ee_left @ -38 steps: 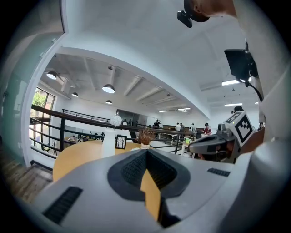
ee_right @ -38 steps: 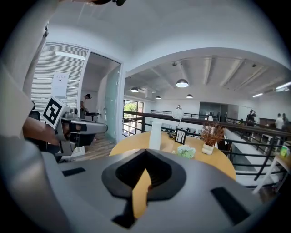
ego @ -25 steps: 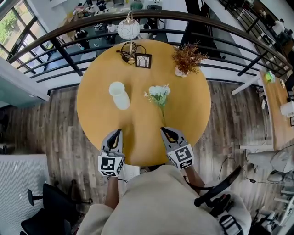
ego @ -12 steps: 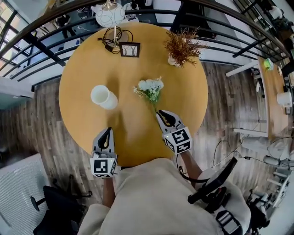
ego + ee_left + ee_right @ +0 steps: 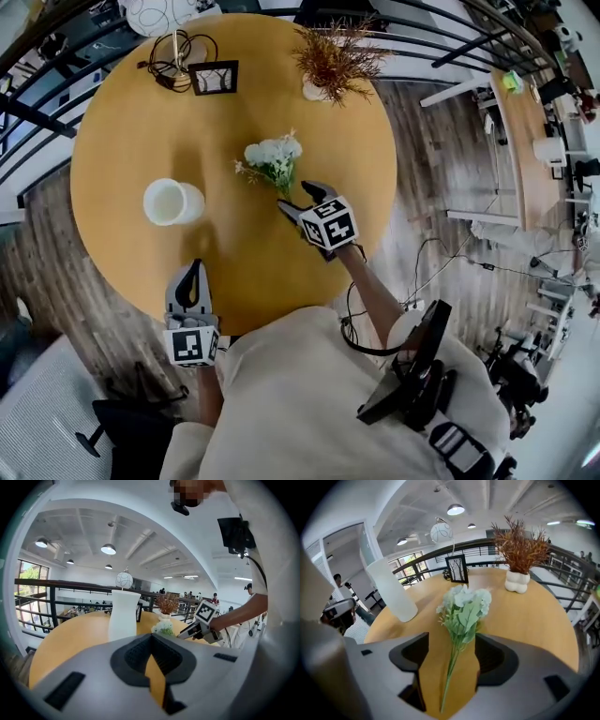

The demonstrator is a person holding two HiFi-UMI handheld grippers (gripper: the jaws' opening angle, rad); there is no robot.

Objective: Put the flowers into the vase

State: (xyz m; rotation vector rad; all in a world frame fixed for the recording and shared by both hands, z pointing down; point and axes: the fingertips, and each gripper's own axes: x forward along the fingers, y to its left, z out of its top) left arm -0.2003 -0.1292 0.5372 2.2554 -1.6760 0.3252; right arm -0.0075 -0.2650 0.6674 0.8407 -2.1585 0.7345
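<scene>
A bunch of white flowers [image 5: 272,157] with a green stem lies flat on the round yellow table [image 5: 122,122]. The white vase [image 5: 172,202] stands upright to its left. My right gripper [image 5: 298,199] is low over the stem end. Its jaws are opening, and the stem [image 5: 451,667] runs between them without either pad pressing on it. The flower heads [image 5: 465,605] point away from the jaws, with the vase [image 5: 391,590] off to the left. My left gripper [image 5: 192,270] hovers at the table's near edge, shut and empty, facing the vase [image 5: 123,613].
At the table's far side stand a dried plant in a white pot [image 5: 333,61], a small picture frame [image 5: 214,77] and a globe lamp with a coiled cable [image 5: 173,19]. A black railing [image 5: 450,37] runs behind the table. Wooden floor [image 5: 422,187] lies to the right.
My right gripper has come forward and down to the flower stem, and its jaws have gone from shut to open around it. The left gripper has stayed by the table's near edge.
</scene>
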